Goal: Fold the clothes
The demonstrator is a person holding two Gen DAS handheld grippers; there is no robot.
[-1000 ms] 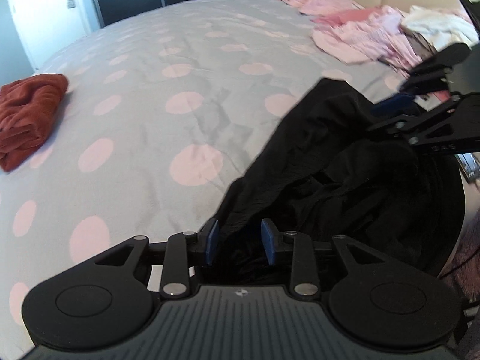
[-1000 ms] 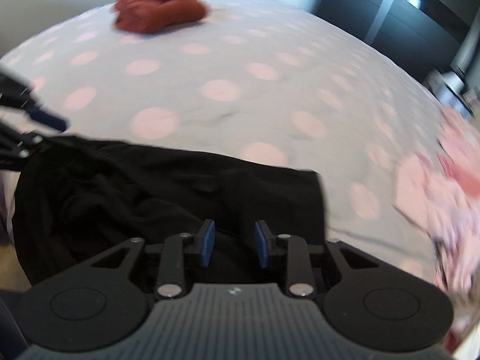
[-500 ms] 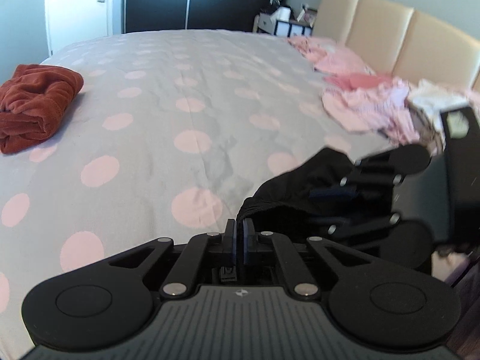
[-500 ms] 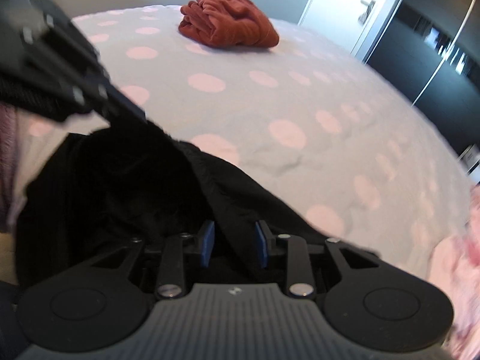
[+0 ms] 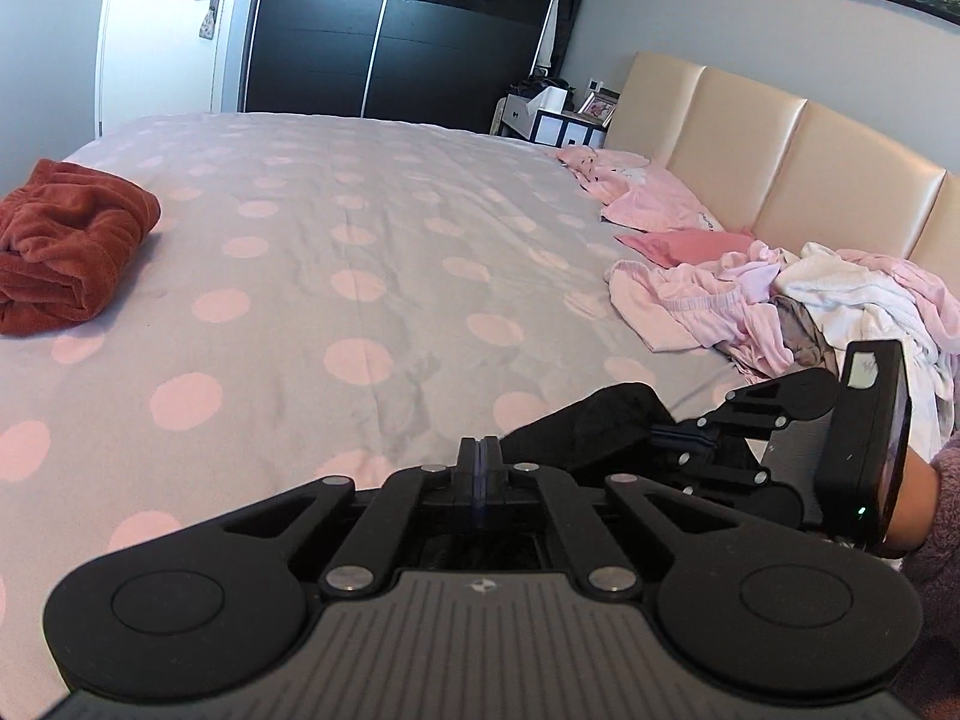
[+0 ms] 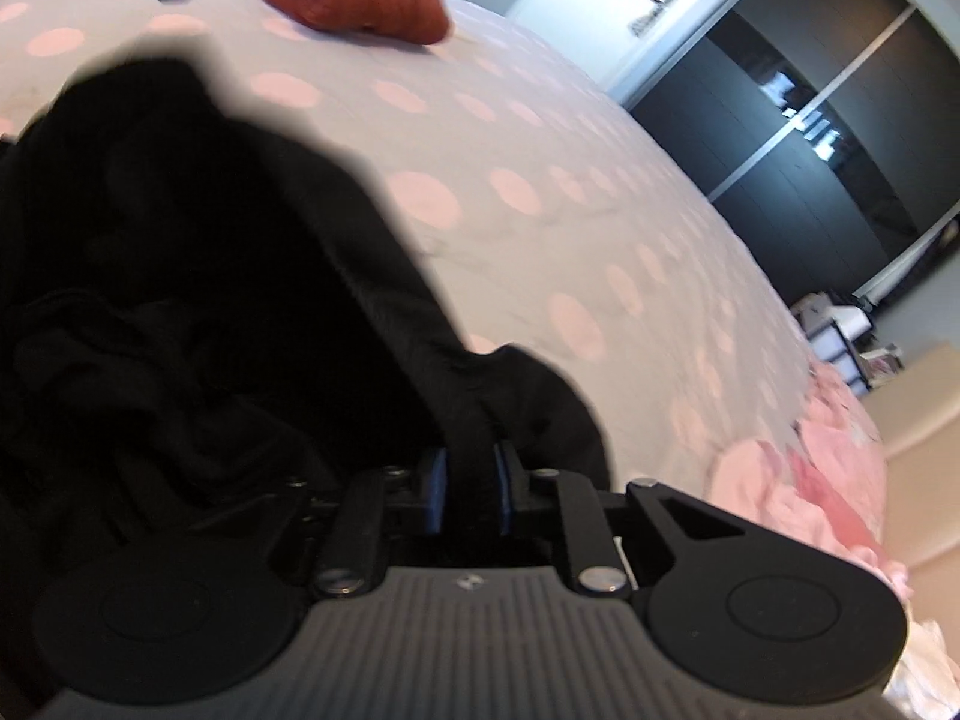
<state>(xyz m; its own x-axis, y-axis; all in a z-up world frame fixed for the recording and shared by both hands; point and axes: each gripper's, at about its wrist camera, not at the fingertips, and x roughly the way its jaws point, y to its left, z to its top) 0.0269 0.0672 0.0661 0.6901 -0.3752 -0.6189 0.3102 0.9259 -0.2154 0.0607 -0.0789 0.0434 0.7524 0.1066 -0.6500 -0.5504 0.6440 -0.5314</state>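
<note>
the right gripper (image 6: 469, 489) clamps a fold of the black garment (image 6: 180, 300); the left gripper (image 5: 478, 468) beside it is clenched, pads together.

Bed (image 5: 360, 228): broad dotted cover, open through the middle. Obstacles: rust-red folded garment (image 5: 66, 246) at far left; pink and white clothes pile (image 5: 780, 306) along headboard (image 5: 780, 162), right; black garment (image 6: 180, 300) bunched at near edge.

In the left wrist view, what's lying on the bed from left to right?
Rust-red folded garment → black garment near the bottom edge → heap of pink and white clothes by the headboard.
</note>
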